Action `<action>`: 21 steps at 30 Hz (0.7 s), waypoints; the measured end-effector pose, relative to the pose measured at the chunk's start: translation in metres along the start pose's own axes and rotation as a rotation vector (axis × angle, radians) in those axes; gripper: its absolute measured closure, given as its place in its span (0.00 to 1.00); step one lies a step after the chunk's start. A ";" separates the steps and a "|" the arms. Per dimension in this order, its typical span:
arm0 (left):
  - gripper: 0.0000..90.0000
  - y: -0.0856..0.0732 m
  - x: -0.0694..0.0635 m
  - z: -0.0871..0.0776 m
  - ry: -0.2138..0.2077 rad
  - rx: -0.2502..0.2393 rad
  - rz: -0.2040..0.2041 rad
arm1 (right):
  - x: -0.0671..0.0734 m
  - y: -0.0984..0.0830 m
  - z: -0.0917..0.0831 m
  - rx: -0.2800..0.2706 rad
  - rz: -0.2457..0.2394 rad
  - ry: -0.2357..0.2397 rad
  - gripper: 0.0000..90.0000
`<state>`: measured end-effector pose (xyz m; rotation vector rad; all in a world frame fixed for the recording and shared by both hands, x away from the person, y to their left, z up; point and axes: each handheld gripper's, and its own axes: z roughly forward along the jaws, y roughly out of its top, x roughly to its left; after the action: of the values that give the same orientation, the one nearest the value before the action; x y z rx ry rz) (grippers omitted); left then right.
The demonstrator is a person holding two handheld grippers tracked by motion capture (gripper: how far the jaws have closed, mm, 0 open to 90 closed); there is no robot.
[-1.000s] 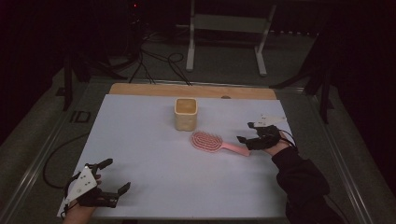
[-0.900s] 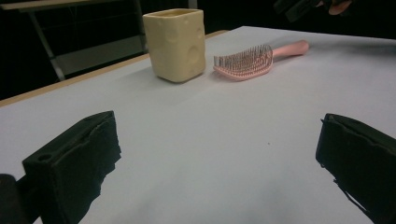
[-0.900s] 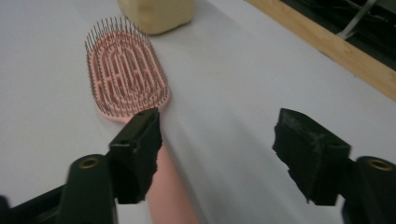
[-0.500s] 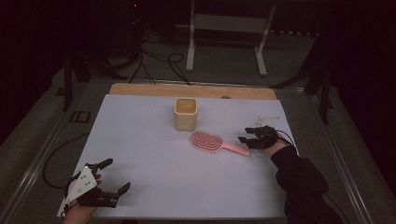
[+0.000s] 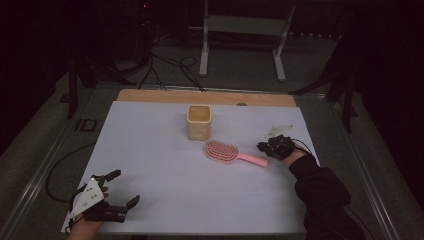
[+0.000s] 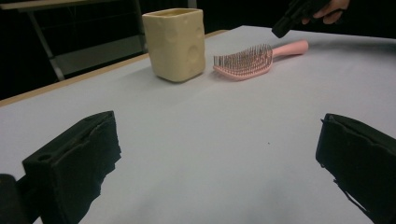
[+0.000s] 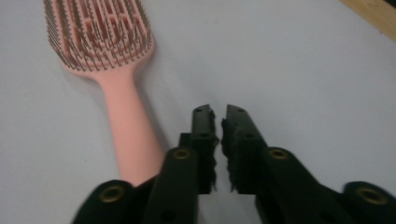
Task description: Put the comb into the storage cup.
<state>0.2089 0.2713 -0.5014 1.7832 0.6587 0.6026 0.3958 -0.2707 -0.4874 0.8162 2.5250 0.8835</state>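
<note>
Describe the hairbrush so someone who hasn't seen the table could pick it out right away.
On the white table cover, find the cream square cup near the far middle. The pink hairbrush lies flat just in front and to the right of it, bristles up, handle pointing toward the right gripper. It is the one pink thing there.

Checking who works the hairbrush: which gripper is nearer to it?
Right. The right gripper sits shut beside the pink hairbrush handle's end; the left gripper rests open at the table's near left corner, far off.
</note>
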 end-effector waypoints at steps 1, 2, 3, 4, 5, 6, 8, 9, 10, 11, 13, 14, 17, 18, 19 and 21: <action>0.00 0.000 0.000 0.000 0.000 0.000 -0.001 | 0.000 0.000 0.000 0.000 0.000 0.000 0.96; 0.00 0.000 0.000 0.000 0.001 0.000 -0.004 | 0.001 0.001 0.002 0.015 -0.009 0.009 1.00; 0.00 0.000 0.000 0.000 0.001 -0.001 -0.004 | 0.001 0.001 0.003 0.020 -0.008 0.017 1.00; 0.00 0.000 0.000 0.000 0.001 -0.001 -0.004 | 0.001 0.001 0.003 0.020 -0.008 0.017 1.00; 0.00 0.000 0.000 0.000 0.000 -0.001 -0.004 | 0.002 0.002 0.004 0.038 -0.014 0.027 1.00; 0.00 0.000 0.000 0.000 0.000 -0.002 -0.004 | 0.003 0.002 0.005 0.044 -0.018 0.030 1.00; 0.00 0.000 0.000 0.000 0.001 -0.001 -0.005 | 0.004 0.002 0.006 0.050 -0.020 0.033 1.00; 0.00 0.000 0.000 0.000 0.001 -0.001 -0.004 | 0.006 0.002 0.006 0.055 -0.030 0.042 1.00; 0.00 0.000 0.000 0.000 0.001 -0.002 -0.003 | 0.006 0.001 0.006 0.059 -0.038 0.045 1.00; 0.00 0.000 0.000 0.000 0.001 -0.002 -0.003 | 0.007 0.001 0.007 0.066 -0.049 0.049 1.00; 0.00 0.000 0.000 0.000 0.001 0.000 -0.003 | 0.007 0.000 0.008 0.072 -0.054 0.061 1.00; 0.00 0.000 0.000 0.000 0.001 0.000 -0.001 | 0.008 -0.001 0.008 0.079 -0.059 0.063 1.00; 0.00 0.000 0.000 0.000 0.001 -0.001 -0.004 | 0.009 -0.003 0.009 0.088 -0.057 0.069 1.00; 0.00 0.000 0.000 0.000 0.001 -0.001 -0.004 | 0.009 -0.003 0.009 0.088 -0.057 0.069 1.00; 0.00 0.000 0.000 0.000 0.002 0.000 -0.002 | 0.009 -0.004 0.009 0.086 -0.052 0.078 1.00; 0.00 0.000 0.000 0.000 0.002 0.000 0.000 | 0.010 -0.004 0.009 0.082 -0.054 0.077 1.00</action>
<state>0.2088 0.2717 -0.5014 1.7827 0.6593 0.6043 0.3907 -0.2636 -0.4979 0.7481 2.6527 0.8137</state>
